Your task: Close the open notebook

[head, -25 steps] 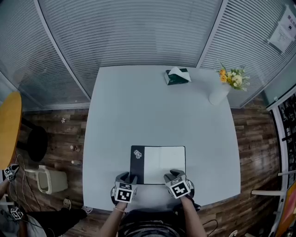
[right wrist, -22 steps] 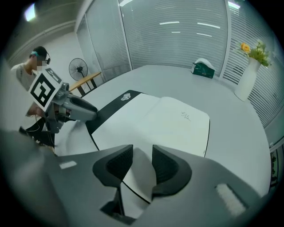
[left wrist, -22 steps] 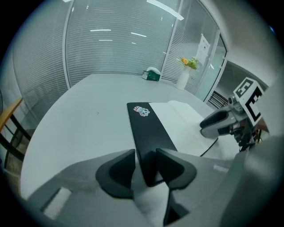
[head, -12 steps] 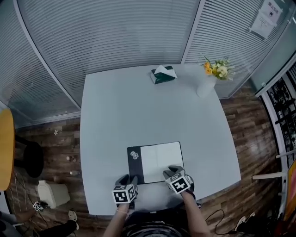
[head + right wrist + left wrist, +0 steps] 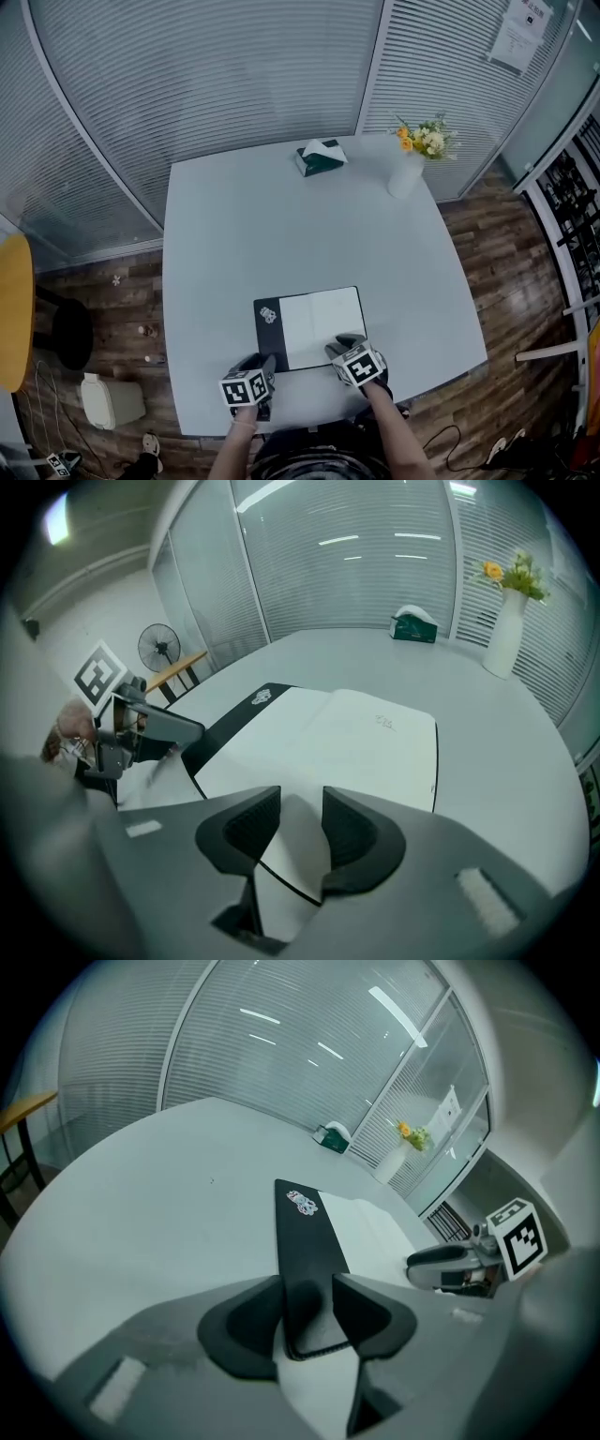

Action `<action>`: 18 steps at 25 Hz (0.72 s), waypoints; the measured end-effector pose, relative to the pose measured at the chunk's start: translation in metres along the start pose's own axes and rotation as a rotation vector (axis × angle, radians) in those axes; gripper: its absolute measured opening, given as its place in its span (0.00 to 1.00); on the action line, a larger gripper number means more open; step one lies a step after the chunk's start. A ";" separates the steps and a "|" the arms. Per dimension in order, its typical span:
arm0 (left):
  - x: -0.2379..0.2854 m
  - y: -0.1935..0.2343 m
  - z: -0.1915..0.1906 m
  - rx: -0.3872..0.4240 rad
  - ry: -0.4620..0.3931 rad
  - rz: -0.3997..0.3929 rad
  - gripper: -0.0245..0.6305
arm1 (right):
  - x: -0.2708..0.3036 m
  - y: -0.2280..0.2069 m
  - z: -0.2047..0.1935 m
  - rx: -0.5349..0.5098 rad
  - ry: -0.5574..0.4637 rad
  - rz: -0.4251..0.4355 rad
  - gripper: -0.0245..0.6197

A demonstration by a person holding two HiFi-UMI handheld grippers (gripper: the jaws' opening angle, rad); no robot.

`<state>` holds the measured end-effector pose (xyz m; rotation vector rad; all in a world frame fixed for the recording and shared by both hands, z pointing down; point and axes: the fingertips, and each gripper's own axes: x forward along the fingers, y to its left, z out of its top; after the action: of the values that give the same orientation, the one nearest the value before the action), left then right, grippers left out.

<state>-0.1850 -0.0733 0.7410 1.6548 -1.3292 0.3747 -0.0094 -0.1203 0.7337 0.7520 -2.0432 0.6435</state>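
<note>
The notebook (image 5: 319,328) lies open near the table's front edge, white pages up. A black cover strip (image 5: 269,335) with a small sticker runs down its left side. My left gripper (image 5: 259,364) is at the near left corner. In the left gripper view its jaws (image 5: 307,1302) stand apart on either side of the black cover's (image 5: 305,1241) near end. They have just been opening a little and do not press on it. My right gripper (image 5: 349,347) hovers over the near right edge. It (image 5: 302,822) is open above the white page (image 5: 347,733).
The pale table (image 5: 281,225) carries a green tissue box (image 5: 319,157) and a white vase of flowers (image 5: 408,169) at its far side. On the wooden floor to the left are a bin (image 5: 112,401) and a black stool (image 5: 70,333). Slatted glass walls stand behind.
The head view has swung, so the table sits differently in frame. The left gripper's marker cube has rolled a little. Both grippers stay at the notebook's near edge, and the notebook still lies open.
</note>
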 end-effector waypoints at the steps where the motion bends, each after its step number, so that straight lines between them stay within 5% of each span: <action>1: -0.001 0.000 0.000 -0.015 -0.003 -0.006 0.30 | -0.001 0.001 -0.002 0.004 0.001 0.007 0.26; 8: -0.010 -0.004 0.009 -0.114 -0.043 -0.061 0.30 | -0.012 0.005 -0.006 -0.038 -0.038 0.035 0.26; 18: -0.040 -0.029 0.026 -0.062 -0.116 -0.074 0.30 | -0.057 0.016 0.021 0.004 -0.214 0.104 0.25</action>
<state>-0.1815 -0.0718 0.6856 1.6900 -1.3468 0.1944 -0.0050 -0.1079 0.6723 0.7480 -2.2899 0.6485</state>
